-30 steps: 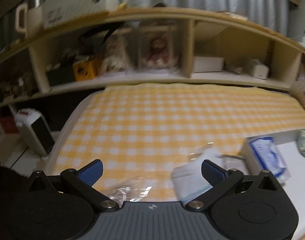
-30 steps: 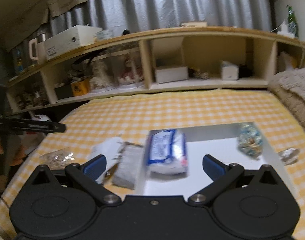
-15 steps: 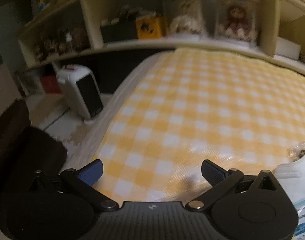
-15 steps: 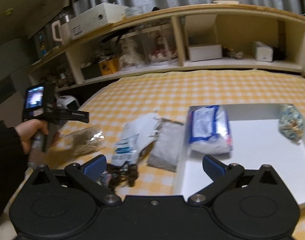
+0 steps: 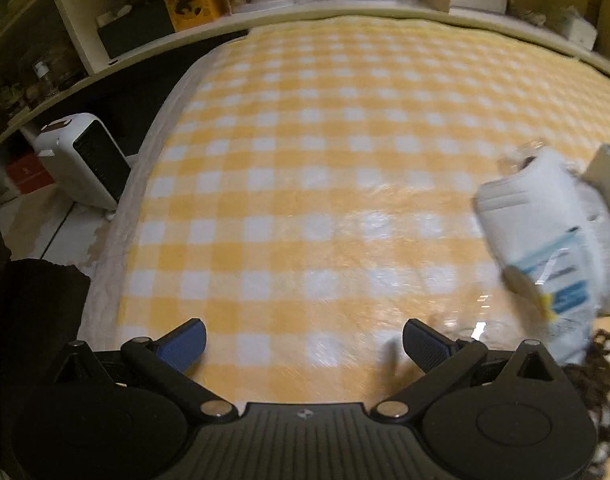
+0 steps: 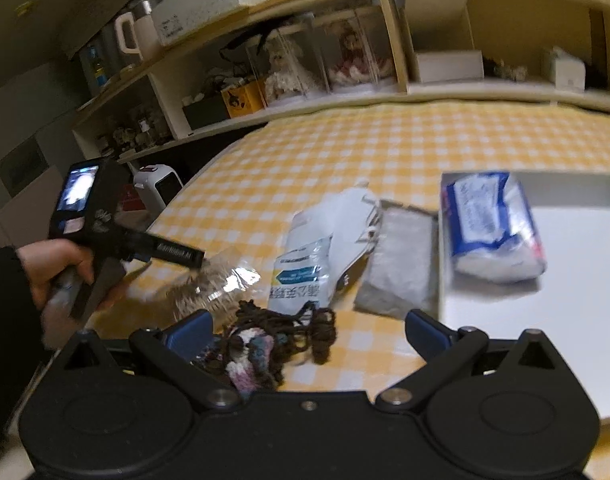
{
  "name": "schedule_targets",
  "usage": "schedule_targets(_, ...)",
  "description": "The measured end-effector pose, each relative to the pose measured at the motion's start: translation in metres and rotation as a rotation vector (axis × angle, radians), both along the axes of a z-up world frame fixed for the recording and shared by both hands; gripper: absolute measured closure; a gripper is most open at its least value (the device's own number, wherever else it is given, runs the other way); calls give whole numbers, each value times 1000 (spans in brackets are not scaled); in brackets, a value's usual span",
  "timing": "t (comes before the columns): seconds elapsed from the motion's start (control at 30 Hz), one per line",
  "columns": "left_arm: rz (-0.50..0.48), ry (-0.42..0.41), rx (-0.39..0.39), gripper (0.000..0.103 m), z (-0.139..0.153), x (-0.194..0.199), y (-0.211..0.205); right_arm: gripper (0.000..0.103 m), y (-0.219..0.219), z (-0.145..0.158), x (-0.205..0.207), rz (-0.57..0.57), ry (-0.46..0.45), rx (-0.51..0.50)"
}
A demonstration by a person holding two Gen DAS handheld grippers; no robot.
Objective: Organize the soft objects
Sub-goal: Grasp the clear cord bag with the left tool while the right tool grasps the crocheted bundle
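Note:
My left gripper (image 5: 303, 340) is open and empty over the yellow checked cloth (image 5: 305, 160). A white pouch with blue print (image 5: 545, 248) lies to its right. My right gripper (image 6: 307, 330) is open above a dark brown yarn bundle (image 6: 273, 340). Beyond it lie the white pouch (image 6: 317, 248), a grey packet (image 6: 401, 264) and a clear plastic bag (image 6: 213, 288). A blue and white pack (image 6: 493, 228) lies in the white tray (image 6: 577, 312). The left gripper tool (image 6: 105, 232) shows in the right wrist view, its tip at the clear bag.
A wooden shelf unit (image 6: 385, 60) with dolls and boxes runs along the back. A white heater (image 5: 81, 160) stands on the floor left of the table edge. The yarn bundle's edge (image 5: 597, 380) shows at the left view's lower right.
The left gripper swung left and back, then down toward the clear bag. The right gripper moved left from over the tray to above the yarn bundle. Both stayed open.

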State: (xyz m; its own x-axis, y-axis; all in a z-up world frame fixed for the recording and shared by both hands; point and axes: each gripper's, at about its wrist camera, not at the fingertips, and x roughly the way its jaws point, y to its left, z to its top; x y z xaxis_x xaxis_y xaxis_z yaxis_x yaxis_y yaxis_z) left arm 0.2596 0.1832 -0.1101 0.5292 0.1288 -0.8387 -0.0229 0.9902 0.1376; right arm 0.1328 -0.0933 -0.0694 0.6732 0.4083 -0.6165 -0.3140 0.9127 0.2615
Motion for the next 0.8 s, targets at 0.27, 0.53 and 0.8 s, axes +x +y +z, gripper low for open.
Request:
schedule_targets(0.27,-20,-82,-125,0,36,-28,-8,0,43,-28,21,1,129,34)
schedule_targets(0.53,-174,-34,-142,2,29,-28,-43,25,60,-55,35,-81,279,82)
schedule_targets(0.8,-347,50,-111,3,-1,-23,-73,55,33,-58,23,-22,283,38)
